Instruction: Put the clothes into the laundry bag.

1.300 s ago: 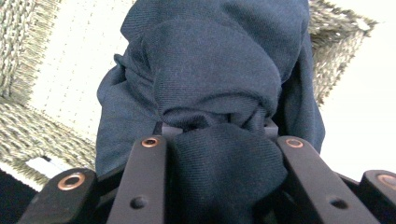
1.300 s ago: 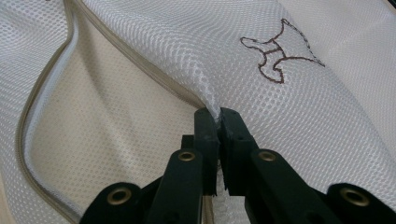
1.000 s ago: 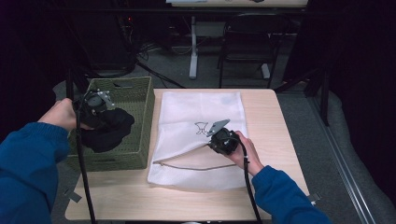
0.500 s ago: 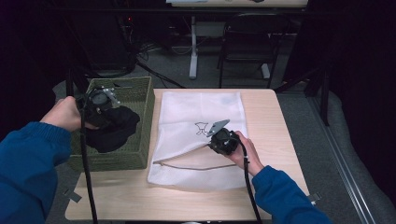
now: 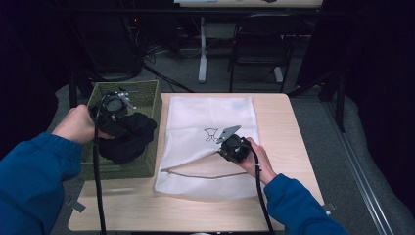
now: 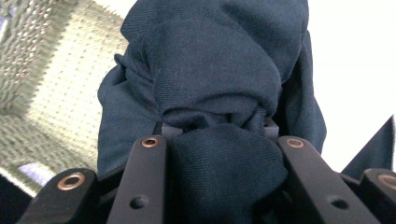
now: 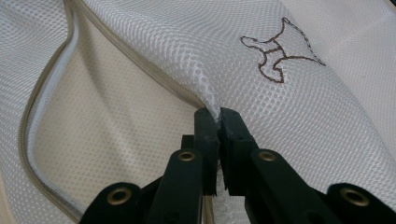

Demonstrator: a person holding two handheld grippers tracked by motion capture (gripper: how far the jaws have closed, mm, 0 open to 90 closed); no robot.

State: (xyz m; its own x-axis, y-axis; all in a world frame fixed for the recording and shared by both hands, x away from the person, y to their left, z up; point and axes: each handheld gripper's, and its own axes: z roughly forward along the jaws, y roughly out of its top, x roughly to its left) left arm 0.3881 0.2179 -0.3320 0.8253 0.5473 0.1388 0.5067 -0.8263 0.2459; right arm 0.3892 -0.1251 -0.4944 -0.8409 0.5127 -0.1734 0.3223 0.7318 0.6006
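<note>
A dark navy garment (image 6: 210,93) is bunched into a thick wad, and the left tongs (image 6: 219,140) are clenched on it, one black jaw on either side of the cloth. In the high view the bundle (image 5: 125,139) hangs from those tongs (image 5: 115,117) above the open top of a green woven basket (image 5: 142,90); its lower folds seem to sag to about rim level, though the dark cloth makes it hard to say whether any part touches the basket. The basket stands at the left end of the pale wooden worktop (image 5: 284,127).

Just beside the basket, a white mesh laundry bag (image 5: 210,117) lies flat on the worktop, with a small brown outline figure (image 7: 278,51) stitched on its upper layer. Its zip-edged mouth (image 5: 205,175) faces the person and gapes open. The right tongs (image 7: 218,119) are pinched tight on the upper mesh layer at the edge of the mouth, drawing it up into a ridge so the inside of the bag (image 7: 107,135) shows. From above, the right tongs (image 5: 222,142) sit near the stitched figure, well apart from the left ones. Both forearms wear blue sleeves (image 5: 29,176).
</note>
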